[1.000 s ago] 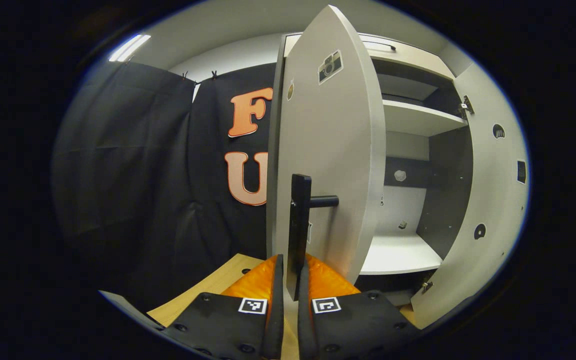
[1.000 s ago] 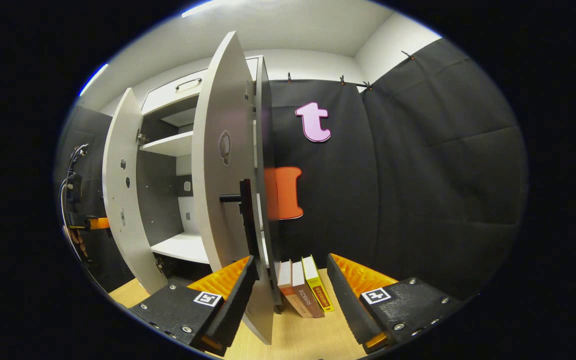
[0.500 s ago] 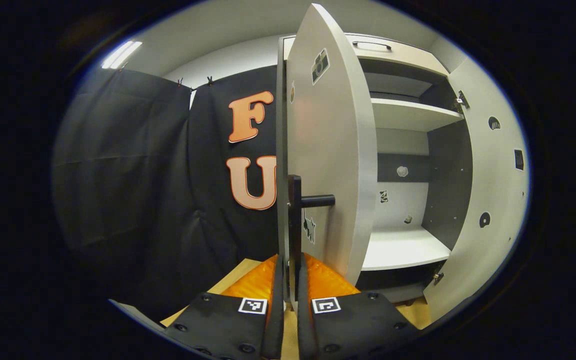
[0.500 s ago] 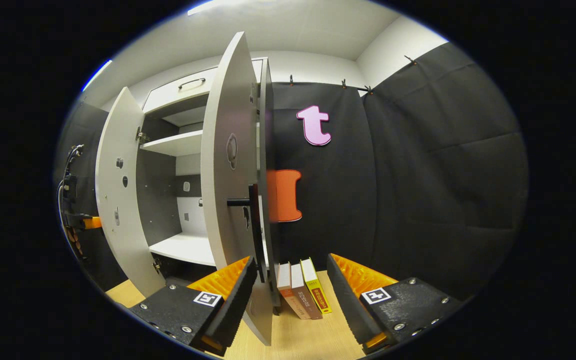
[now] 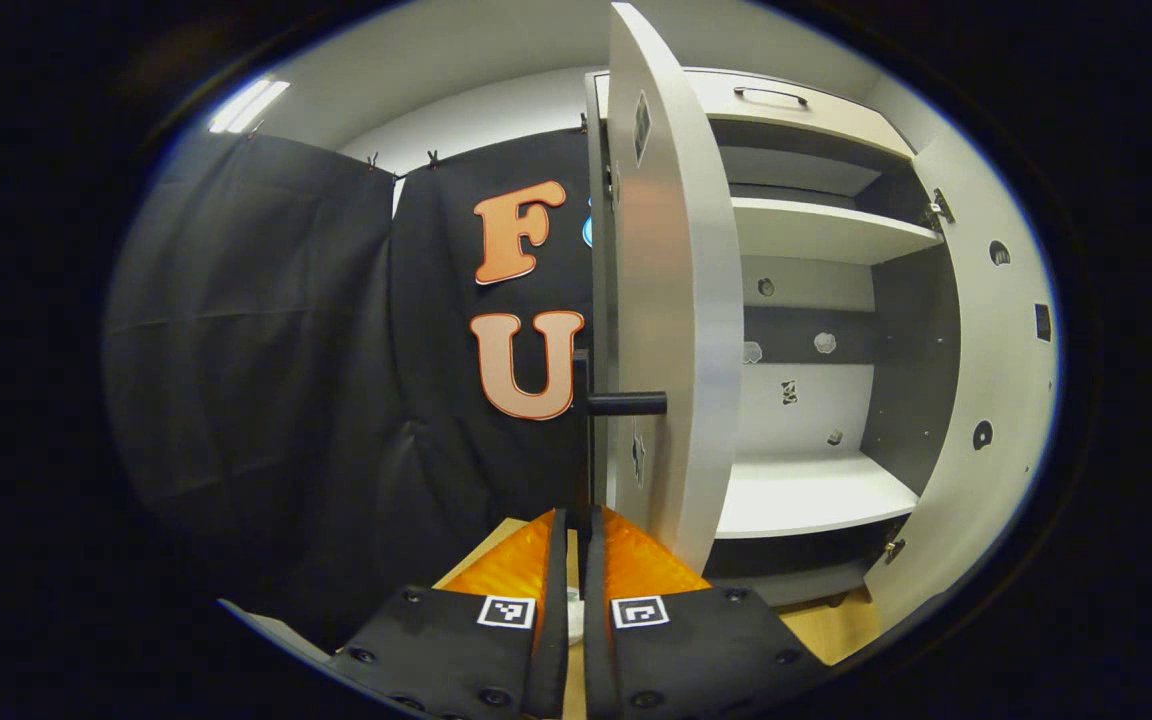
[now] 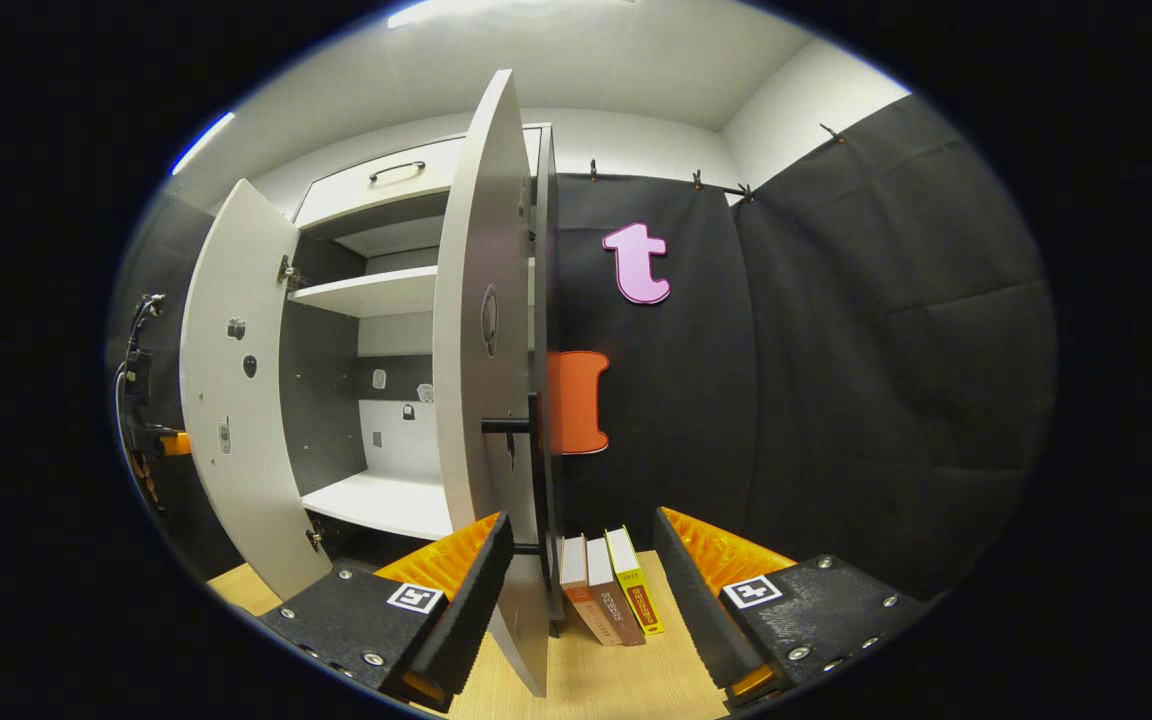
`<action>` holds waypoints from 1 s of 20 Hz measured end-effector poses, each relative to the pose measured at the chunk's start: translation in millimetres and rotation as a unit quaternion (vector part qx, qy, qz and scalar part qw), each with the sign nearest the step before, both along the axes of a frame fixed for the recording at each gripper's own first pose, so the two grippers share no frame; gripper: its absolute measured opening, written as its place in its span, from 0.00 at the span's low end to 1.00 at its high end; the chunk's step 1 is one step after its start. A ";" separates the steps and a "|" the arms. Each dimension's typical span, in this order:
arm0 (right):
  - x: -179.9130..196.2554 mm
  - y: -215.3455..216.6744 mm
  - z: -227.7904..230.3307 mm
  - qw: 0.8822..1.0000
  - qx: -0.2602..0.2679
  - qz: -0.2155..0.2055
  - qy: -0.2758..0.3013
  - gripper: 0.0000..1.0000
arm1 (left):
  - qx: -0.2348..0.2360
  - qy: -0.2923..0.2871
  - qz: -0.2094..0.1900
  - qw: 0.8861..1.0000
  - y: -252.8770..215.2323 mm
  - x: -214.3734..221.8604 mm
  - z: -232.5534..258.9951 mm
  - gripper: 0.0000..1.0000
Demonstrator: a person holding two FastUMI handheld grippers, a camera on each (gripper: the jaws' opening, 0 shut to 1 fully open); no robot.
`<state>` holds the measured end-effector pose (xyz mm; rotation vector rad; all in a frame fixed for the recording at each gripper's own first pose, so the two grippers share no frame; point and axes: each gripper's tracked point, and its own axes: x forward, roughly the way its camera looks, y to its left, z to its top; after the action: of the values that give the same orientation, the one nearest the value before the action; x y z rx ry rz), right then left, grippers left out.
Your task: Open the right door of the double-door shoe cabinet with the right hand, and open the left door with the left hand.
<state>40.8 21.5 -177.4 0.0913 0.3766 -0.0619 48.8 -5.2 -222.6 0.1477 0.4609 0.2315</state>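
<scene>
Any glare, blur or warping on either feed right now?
Left gripper view: sharp; fisheye bows the pale grey left cabinet door; ceiling strip light bright, not blinding. Right gripper view: pale grey right cabinet door bows too; orange wall shape behind its edge looks smeared.

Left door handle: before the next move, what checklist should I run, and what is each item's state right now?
1. Left claw shut on the left door handle: ok.
2. Left door standing wide open: ok.
3. Right door standing wide open: ok.
4. Right claw free of the right door handle: ok, fingers spread apart.
5. Right door's lower edge not touching a right claw finger: cannot tell, it passes close by one.
6. Books out of the right door's swing: cannot tell, they stand right beside its bottom corner.
</scene>
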 end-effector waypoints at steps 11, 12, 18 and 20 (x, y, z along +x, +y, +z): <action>4.6 15.2 23.9 0.999 -0.005 0.019 -0.026 0.86 | 0.060 -0.040 0.032 0.997 55.9 -19.2 46.0 0.13; 7.5 17.0 29.6 0.999 -0.004 0.023 -0.033 0.86 | 0.059 -0.047 0.033 0.997 56.3 -19.3 52.8 0.10; 17.2 39.3 58.6 0.997 0.010 0.040 -0.059 0.87 | 0.000 -0.097 0.014 0.995 22.1 -26.4 87.0 0.16; 19.3 52.3 68.9 0.996 0.011 0.051 -0.070 0.87 | -0.003 -0.115 -0.004 0.993 7.0 -25.4 100.3 0.28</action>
<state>60.1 73.8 -108.5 0.0967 0.2416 0.0496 23.4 1.8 -122.3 0.1141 0.2320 0.2368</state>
